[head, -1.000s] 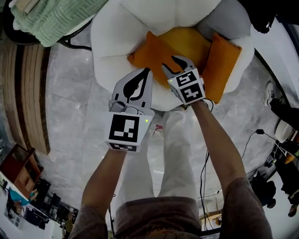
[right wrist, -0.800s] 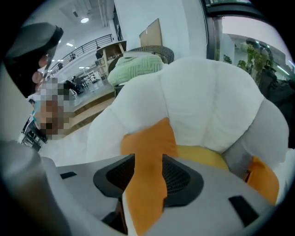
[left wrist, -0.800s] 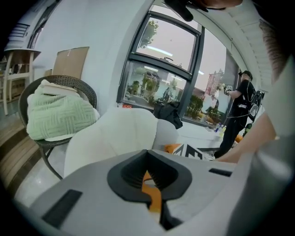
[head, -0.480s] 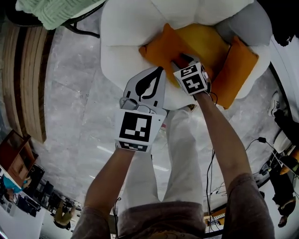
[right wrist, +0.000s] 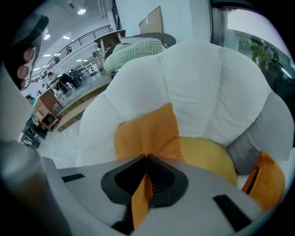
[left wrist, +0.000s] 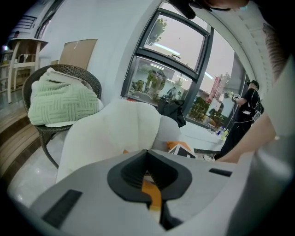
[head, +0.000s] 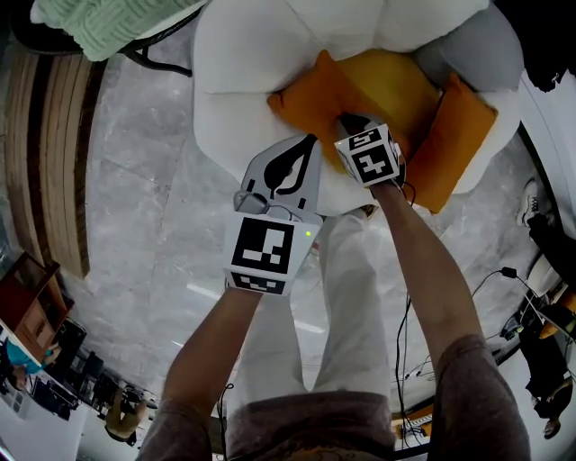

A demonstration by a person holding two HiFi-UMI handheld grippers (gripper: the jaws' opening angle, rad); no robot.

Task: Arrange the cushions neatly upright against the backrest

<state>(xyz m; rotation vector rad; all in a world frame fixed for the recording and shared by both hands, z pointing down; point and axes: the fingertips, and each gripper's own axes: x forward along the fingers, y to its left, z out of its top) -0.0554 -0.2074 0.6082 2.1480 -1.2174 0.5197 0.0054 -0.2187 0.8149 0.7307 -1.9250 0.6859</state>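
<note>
On the seat of a white armchair [head: 243, 54] an orange cushion [head: 310, 94] lies at the left. A yellow cushion [head: 396, 81] sits behind it, and a second orange cushion [head: 459, 140] and a grey one [head: 477, 49] are at the right. My right gripper [head: 346, 122] is at the first orange cushion's near edge. Its jaws are closing, with a fold of orange fabric [right wrist: 140, 198] pinched between them [right wrist: 146, 157]. My left gripper [head: 310, 141] has its jaws together at the same cushion's front edge, and an orange strip shows in their gap [left wrist: 147, 151].
A wicker chair with a green blanket [head: 108, 27] stands left of the armchair. Wooden boards [head: 45, 153] lie at the far left. Cables [head: 405, 333] trail on the marble floor at the right. The person's legs [head: 342, 297] are right in front of the seat.
My right gripper, open above the orange cushion a second ago, has moved forward onto it and its jaws have come together on the fabric. The left gripper has stayed closed beside it.
</note>
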